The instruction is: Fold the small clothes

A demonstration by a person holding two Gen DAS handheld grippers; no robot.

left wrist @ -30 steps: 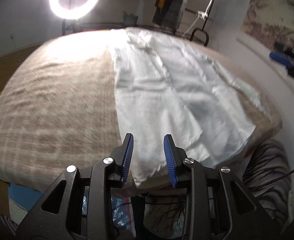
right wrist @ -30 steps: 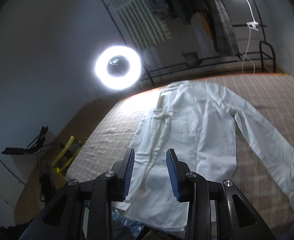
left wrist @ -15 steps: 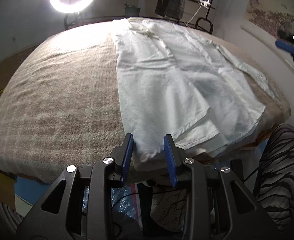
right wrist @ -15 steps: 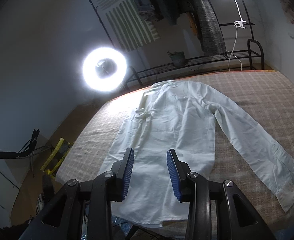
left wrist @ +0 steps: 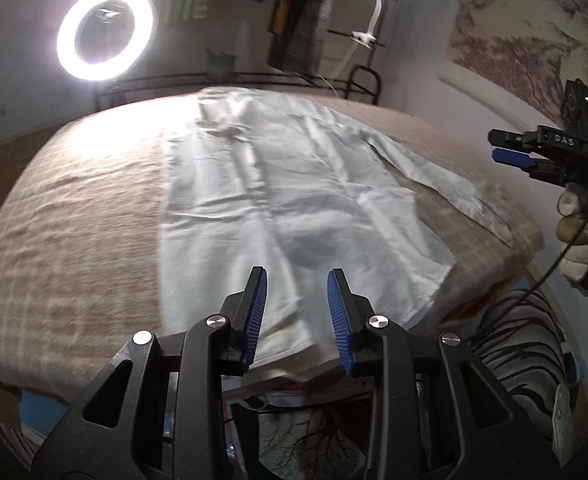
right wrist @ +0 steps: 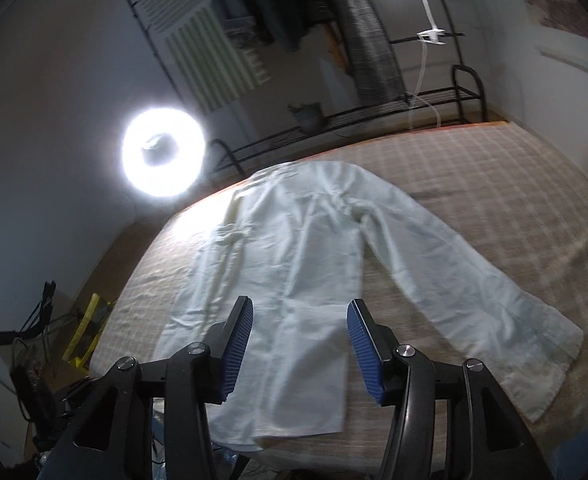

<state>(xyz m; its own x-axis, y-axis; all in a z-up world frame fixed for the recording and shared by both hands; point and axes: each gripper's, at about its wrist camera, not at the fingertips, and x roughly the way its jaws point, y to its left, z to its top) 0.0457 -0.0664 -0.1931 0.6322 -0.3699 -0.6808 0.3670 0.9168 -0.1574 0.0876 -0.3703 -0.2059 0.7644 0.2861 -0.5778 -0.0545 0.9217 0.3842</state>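
Long-sleeved white cotton shirt (right wrist: 294, 280) lies flat on beige checked tablecloth (right wrist: 514, 200), one sleeve spread twd the right. Left gripper (left wrist: 296, 320) hangs over the hem, jaws partly apart, nothing btwn. Right gripper (right wrist: 300, 348) has just been opening, jaws wide, empty, above the shirt.

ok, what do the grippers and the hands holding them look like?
Both alike: black plastic frames with silver screws and blue ribbed pads on the left gripper and the right gripper. From the left view, the right gripper's body has white lettering, a green light and a thin black cable. The hand holding it wears a light glove.
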